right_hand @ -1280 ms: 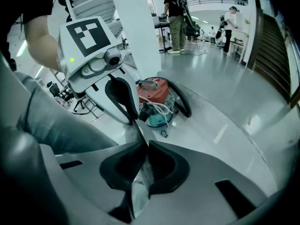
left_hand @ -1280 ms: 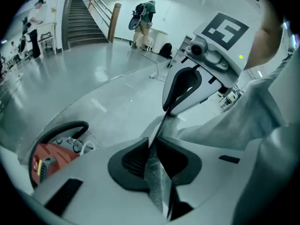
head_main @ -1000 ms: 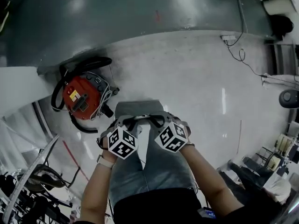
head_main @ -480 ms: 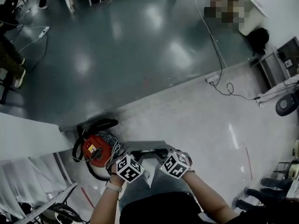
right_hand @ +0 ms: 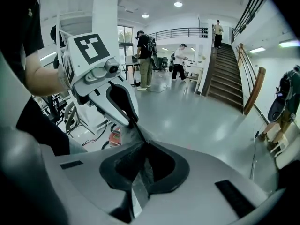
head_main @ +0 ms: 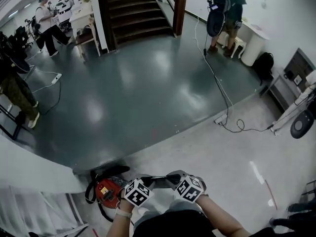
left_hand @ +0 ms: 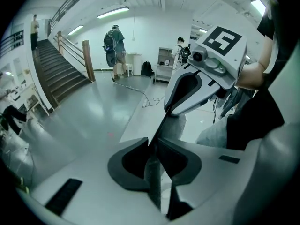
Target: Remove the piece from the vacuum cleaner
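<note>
1. The left tongs (head_main: 149, 182) are clenched: in the left gripper view the dark pads (left_hand: 136, 161) meet at the tips, with nothing between them.
2. The right tongs (head_main: 170, 178) are clenched too, pads pressed together and empty in the right gripper view.
3. Both are held level in front of the person's body, pointing at each other, tips touching or nearly so.
4. The vacuum cleaner (head_main: 107, 191) sits on the pale floor (head_main: 212, 157), low at the left of the head view, just beside the left tongs and below them. It is red, with a black hose (head_main: 106, 172) looped round it.
5. Neither pair of tongs touches the vacuum cleaner.
6. Farther off lie a dark glossy floor (head_main: 138, 93), a cable (head_main: 219, 98) and stairs (head_main: 138, 9).
</note>
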A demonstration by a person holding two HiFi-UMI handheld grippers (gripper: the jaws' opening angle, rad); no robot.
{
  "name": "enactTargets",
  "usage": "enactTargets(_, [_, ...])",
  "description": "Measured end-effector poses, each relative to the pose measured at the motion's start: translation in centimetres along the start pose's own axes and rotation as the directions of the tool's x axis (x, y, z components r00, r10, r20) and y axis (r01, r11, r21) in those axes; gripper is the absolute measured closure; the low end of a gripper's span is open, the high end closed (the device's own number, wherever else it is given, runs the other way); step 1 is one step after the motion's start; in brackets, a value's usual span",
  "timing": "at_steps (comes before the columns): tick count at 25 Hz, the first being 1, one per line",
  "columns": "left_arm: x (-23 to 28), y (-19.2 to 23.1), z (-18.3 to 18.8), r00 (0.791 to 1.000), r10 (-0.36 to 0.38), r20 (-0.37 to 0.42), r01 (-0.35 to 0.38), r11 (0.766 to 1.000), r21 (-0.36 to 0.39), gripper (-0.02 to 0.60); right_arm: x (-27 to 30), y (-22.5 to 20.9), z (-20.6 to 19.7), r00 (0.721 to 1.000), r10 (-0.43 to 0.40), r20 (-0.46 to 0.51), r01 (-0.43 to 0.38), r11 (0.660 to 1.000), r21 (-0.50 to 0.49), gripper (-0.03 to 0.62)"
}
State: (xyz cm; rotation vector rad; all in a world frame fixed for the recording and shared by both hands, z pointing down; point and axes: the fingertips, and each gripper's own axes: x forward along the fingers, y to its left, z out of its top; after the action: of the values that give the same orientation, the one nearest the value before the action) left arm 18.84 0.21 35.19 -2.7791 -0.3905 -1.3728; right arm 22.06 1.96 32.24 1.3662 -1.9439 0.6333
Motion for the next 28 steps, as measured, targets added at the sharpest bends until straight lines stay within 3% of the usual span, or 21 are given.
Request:
enactTargets(12, [-3.7,-1.7,8.1,0.986,0.08,0.146,-0.089,0.995,0.053,0.51,-8.6,-2.3,2.8,0.988,-0.116,0.107,0.12,0.992,-0.031,0.543])
enactTargets(28, [-6.0,-4.0,9.0,0.969,0.138,0.204,-0.161,0.981,0.104,0.506,-11.6,-0.3,3.0,0.963,-0.192,0.189,0.199,0.98,-0.019,0.543])
